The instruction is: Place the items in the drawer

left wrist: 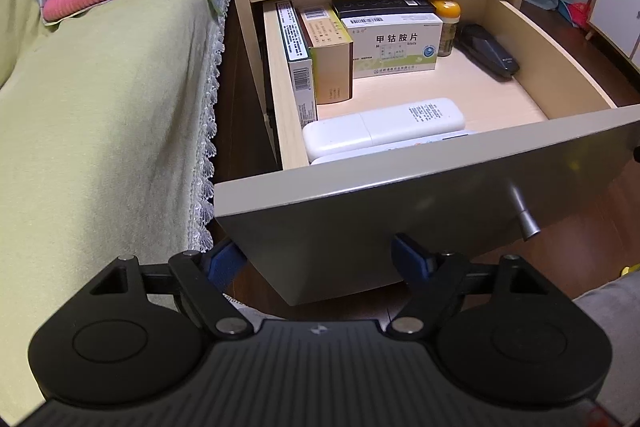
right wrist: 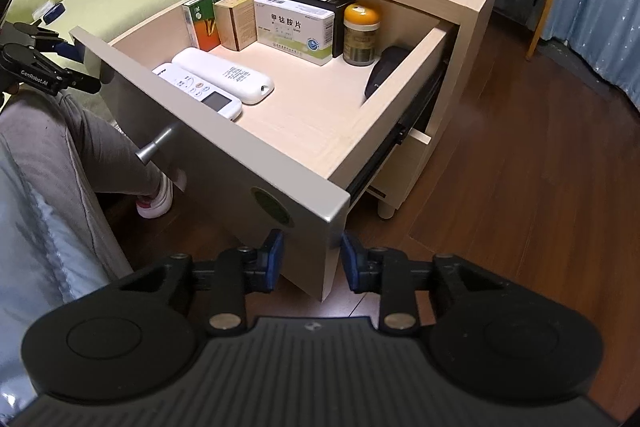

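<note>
left gripper (left wrist: 320,259) jaws spread wide, empty, 6 o'clock below drawer (left wrist: 400,195) front | drawer pulled out: medicine boxes (left wrist: 394,45) 12 o'clock, two white remotes (left wrist: 384,127) near front, bottle (left wrist: 447,27) 1 o'clock | right gripper (right wrist: 312,261) released, empty, at drawer's front corner

Drawer (right wrist: 256,163): pale wood, grey front with a metal knob (right wrist: 156,145), pulled fully open from the nightstand.

Contents: two white remotes (right wrist: 224,79) laid flat side by side at the front, toward 7 o'clock in the right wrist view. Four medicine boxes (right wrist: 294,29) stood upright along the back wall at 12 o'clock, with a black box (left wrist: 384,5) behind them. A yellow-capped bottle (right wrist: 361,35) stood upright just right of the boxes. A black stapler (left wrist: 490,53) laid by the right wall, at 2 o'clock.
</note>
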The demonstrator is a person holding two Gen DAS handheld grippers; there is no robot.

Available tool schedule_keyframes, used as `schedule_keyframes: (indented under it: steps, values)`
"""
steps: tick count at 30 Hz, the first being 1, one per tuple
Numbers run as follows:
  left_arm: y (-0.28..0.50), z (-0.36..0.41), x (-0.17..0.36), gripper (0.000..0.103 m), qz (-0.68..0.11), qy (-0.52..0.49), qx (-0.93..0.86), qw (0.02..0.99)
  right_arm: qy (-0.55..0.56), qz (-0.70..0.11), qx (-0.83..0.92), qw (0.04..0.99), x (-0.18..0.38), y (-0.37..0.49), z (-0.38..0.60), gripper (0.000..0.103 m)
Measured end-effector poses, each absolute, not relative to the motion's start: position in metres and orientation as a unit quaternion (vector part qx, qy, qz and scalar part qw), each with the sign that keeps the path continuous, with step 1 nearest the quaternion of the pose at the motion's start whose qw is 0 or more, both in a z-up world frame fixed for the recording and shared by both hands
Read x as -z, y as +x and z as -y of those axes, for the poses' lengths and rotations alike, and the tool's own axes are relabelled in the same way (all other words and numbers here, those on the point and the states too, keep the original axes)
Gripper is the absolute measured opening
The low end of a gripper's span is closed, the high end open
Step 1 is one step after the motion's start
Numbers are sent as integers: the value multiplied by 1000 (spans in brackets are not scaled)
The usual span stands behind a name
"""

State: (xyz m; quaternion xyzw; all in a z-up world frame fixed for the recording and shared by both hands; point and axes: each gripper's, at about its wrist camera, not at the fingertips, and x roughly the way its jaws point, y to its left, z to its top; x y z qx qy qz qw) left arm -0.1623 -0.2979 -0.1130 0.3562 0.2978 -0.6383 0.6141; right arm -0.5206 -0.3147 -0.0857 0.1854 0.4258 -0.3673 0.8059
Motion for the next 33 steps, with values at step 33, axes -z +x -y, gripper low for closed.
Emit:
schedule_keyframes:
  steps: [33]
  values:
    - [-163, 302, 115, 79, -295, 354, 636, 619, 183, -408, 384, 808, 87, -524, 309, 28]
